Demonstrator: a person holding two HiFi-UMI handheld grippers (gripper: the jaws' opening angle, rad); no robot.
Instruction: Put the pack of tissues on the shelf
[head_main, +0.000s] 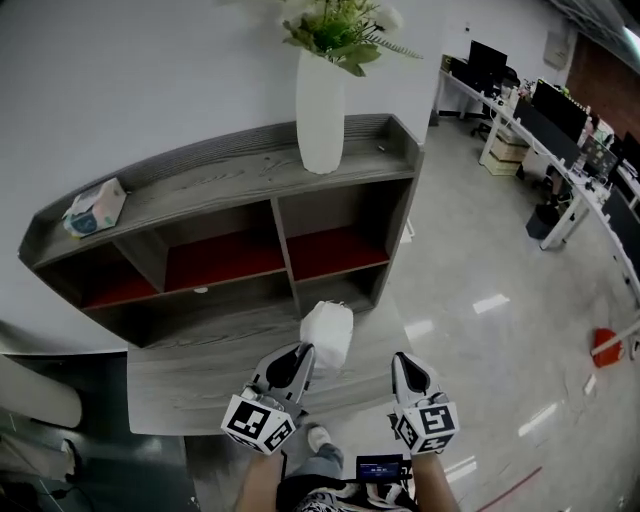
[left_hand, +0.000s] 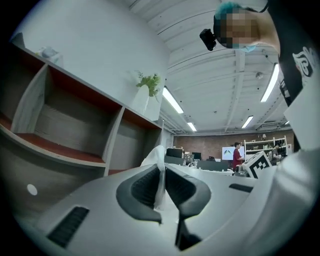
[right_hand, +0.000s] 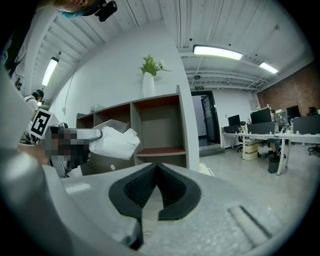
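While the left gripper (head_main: 300, 352) is pinching only a thin edge of the soft white tissue pack (head_main: 329, 335), right gripper (head_main: 402, 362) jaws pressed together empty, it may be slipping free.

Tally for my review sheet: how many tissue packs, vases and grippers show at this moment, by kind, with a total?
Tissue packs: 2 (white pack pinched in the left gripper; patterned pack on top of the shelf)
Vases: 1 (white vase)
Grippers: 2 (the left one, and the right gripper, jaws together on nothing)
Total: 5
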